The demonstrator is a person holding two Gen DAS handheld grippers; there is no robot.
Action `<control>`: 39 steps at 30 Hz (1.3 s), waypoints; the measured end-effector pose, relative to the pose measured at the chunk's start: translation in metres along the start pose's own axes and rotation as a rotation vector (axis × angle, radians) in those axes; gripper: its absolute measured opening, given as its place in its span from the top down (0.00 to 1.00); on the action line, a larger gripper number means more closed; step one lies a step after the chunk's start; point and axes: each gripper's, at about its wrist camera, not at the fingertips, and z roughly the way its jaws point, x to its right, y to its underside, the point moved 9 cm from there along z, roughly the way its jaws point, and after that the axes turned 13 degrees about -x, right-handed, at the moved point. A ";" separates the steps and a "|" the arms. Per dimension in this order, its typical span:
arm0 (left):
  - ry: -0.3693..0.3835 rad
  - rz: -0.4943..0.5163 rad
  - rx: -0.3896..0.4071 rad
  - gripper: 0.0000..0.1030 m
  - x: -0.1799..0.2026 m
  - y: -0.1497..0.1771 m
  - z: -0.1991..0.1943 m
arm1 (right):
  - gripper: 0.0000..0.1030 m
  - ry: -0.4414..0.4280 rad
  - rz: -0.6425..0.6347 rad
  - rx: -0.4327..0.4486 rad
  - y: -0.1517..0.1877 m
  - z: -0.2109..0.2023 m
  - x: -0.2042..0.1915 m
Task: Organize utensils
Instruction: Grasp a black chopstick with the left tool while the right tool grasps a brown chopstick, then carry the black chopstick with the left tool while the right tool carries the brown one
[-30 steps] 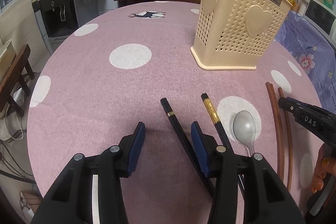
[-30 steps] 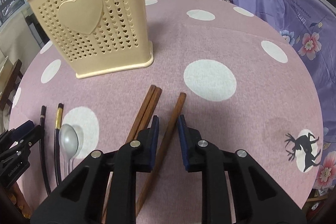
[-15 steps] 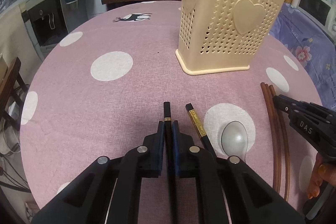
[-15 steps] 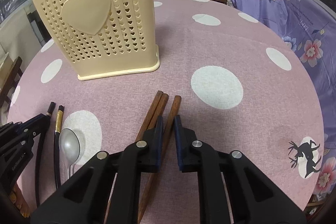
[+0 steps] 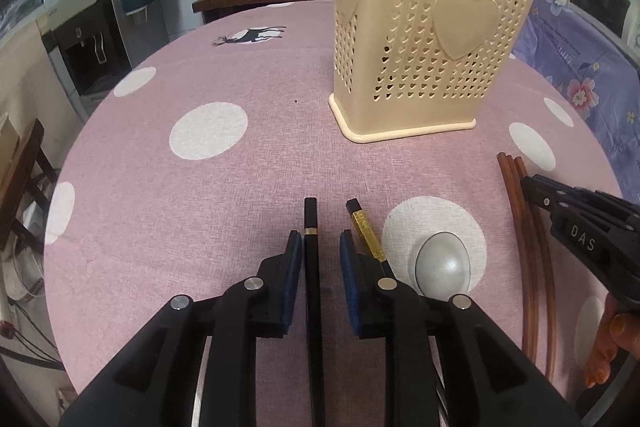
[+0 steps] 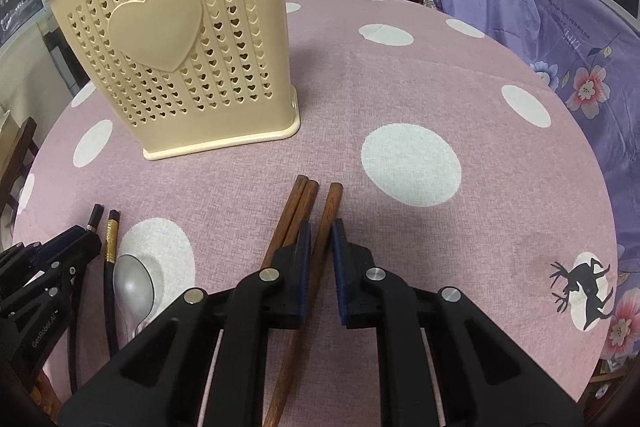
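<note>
Two black chopsticks (image 5: pixel 311 267), one flanked by the left gripper (image 5: pixel 319 259), narrowly parted, untouched. Right gripper (image 6: pixel 319 259) nearly closed around one brown chopstick (image 6: pixel 326 227). Spoon (image 5: pixel 442 265), cream holder (image 5: pixel 424 39) on bench (image 5: pixel 200 207).

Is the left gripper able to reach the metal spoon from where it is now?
Probably yes. The spoon lies bowl-down just right of the left gripper, nothing covering it. But the gold-banded black chopstick lies between them, and the jaws straddle the other black chopstick.

cloth (image 5: pixel 240 187) pink, white dots | holder (image 5: pixel 424 39) cream, heart-holed | chopsticks (image 6: pixel 316 247) brown
</note>
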 end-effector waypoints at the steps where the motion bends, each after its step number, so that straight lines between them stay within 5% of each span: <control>1: -0.016 0.010 0.006 0.80 0.001 -0.001 0.001 | 0.89 0.002 -0.001 0.002 -0.001 0.000 0.000; 9: -0.055 0.037 0.008 0.91 0.000 -0.007 0.003 | 0.90 -0.012 0.006 0.006 -0.003 0.001 0.000; 28: -0.028 0.020 0.021 0.92 -0.002 -0.010 0.002 | 0.92 -0.041 0.024 0.043 -0.005 -0.004 0.001; 39: 0.036 -0.020 0.144 0.92 -0.011 -0.017 -0.047 | 0.92 -0.218 0.067 0.153 -0.012 -0.051 0.014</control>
